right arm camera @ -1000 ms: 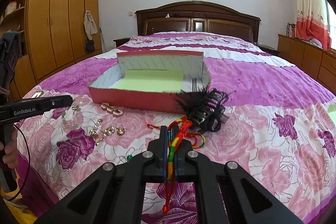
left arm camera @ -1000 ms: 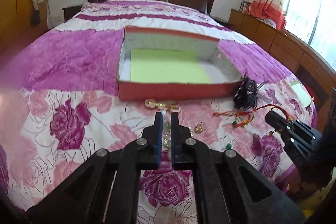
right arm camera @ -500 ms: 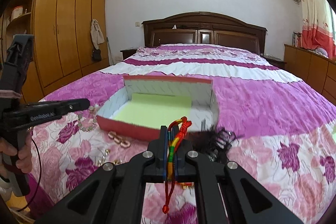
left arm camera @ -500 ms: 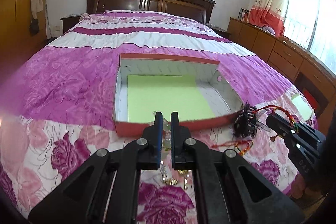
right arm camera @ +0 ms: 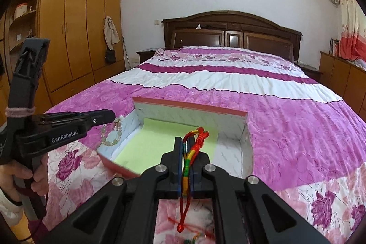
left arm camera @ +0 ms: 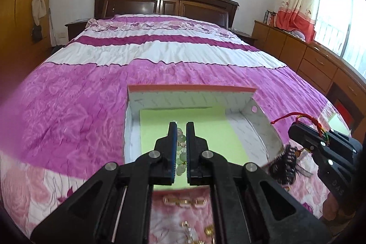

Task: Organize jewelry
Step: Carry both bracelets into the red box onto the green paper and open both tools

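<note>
- Since a second ago I have lifted both grippers off the quilt and carried them forward; the box, then well ahead, now lies under the fingertips.
- My left gripper is closed on a pale green bead bracelet, pinched between the blue pads with the rest of the strand hanging below. It hangs over the green liner in the left wrist view.
- My right gripper is clamped on a red and multicolour cord; the knotted loop stands above the fingertips and the tail dangles below, over the near wall.
- Step in hand: lowering each piece into the box. I judge it best to bring each gripper down until the hanging end touches the liner, then part the jaws, so beads do not bounce out.
- Release one side at a time, and keep the two pieces apart so the cord does not tangle in the beads.
- The right wrist view shows the bracelet as a full loop near the box's left wall, possibly outside it; the left wrist view hides that loop behind its own fingers.
- Only the left wrist view shows the black hair clip beside the box's right corner and the gold pieces on the quilt, not yet collected.
</note>
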Demonstrator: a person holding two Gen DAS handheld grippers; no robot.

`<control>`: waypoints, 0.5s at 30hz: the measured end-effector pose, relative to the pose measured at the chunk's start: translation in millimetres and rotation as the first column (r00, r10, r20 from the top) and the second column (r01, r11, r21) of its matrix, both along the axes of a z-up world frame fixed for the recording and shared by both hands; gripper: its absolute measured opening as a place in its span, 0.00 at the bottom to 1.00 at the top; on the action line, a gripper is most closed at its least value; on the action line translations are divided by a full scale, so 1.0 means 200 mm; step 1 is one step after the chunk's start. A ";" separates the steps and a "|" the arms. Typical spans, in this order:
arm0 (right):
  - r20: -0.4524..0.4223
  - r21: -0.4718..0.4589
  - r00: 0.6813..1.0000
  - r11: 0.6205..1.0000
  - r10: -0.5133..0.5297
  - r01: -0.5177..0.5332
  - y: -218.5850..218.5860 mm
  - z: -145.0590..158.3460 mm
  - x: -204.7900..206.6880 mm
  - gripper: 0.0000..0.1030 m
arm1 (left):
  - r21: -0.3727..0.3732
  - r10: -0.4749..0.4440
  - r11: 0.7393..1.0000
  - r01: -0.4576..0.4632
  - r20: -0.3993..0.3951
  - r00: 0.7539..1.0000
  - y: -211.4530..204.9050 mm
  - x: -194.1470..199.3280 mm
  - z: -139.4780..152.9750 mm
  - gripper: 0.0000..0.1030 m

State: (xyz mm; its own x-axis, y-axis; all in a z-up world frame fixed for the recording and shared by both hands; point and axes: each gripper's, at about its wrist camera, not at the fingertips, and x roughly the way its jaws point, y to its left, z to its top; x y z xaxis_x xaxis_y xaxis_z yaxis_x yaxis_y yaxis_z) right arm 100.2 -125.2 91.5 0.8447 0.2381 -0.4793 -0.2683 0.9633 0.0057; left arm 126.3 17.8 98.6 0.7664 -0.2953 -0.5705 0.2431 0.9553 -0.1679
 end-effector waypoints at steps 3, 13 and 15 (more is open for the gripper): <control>-0.020 -0.001 1.000 1.000 -0.017 0.017 -0.01 0.01 0.10 0.05 | 0.010 -0.001 1.000 0.001 -0.007 1.000 -0.02 0.07 0.00 0.00; -0.120 -0.033 0.987 0.994 -0.109 0.105 -0.07 -0.09 0.44 0.05 | 0.068 0.012 0.998 -0.008 -0.057 0.998 -0.11 0.28 -0.10 0.00; -0.137 -0.051 0.983 0.992 -0.125 0.119 -0.08 -0.12 0.51 0.05 | 0.091 0.012 0.996 -0.007 -0.062 0.998 -0.14 0.31 -0.12 0.00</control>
State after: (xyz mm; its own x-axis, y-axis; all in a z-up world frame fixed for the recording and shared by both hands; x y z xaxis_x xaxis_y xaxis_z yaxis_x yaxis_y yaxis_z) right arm 201.7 -141.9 67.9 0.7901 0.1143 -0.6023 -0.1478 0.9890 -0.0062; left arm 188.8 -9.4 74.0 0.7311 -0.2328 -0.6414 0.2256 0.9696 -0.0947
